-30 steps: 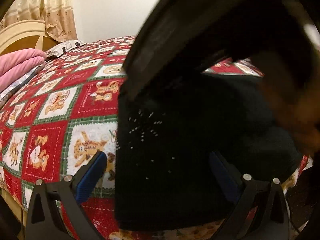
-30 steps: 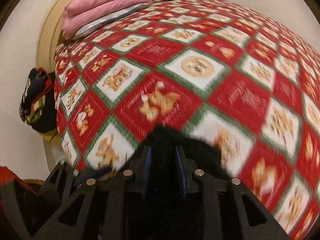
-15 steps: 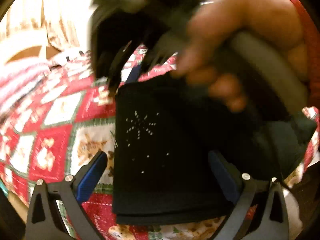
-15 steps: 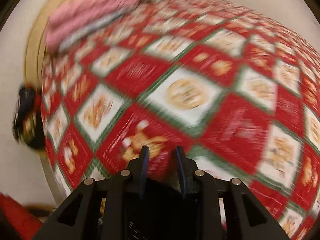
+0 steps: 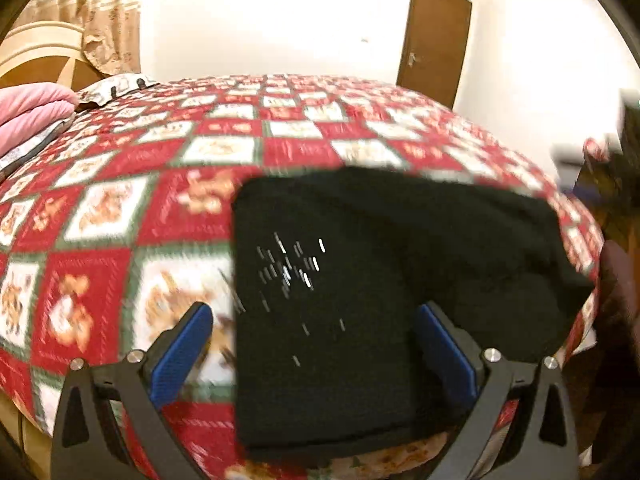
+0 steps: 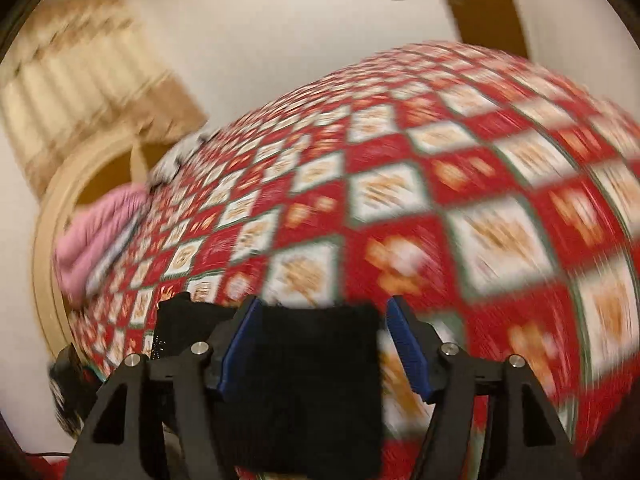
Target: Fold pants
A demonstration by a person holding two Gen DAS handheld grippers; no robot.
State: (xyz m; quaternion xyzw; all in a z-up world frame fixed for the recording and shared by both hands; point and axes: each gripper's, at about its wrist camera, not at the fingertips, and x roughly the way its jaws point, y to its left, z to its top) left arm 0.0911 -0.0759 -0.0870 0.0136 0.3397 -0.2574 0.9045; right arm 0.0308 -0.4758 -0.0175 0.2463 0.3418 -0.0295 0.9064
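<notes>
Between the spread blue pads of the right gripper [image 6: 324, 344] lies only slack black cloth: half a second ago those pads were pinched close on the fabric, and now the jaws stand wide and grip nothing. The left gripper [image 5: 316, 344] is likewise spread, as it was a second ago, its jaws on either side of the black pants [image 5: 360, 280] without clamping them. In the left wrist view the other gripper and the hand that filled the frame half a second ago are gone. The pants lie in a compact dark bundle, white-speckled on top, near the edge of the bed [image 5: 100, 216] with its red and white patterned quilt. Judging from this, a fold has just been laid down and let go; the right part of the bundle looks lumpy and may want smoothing.
</notes>
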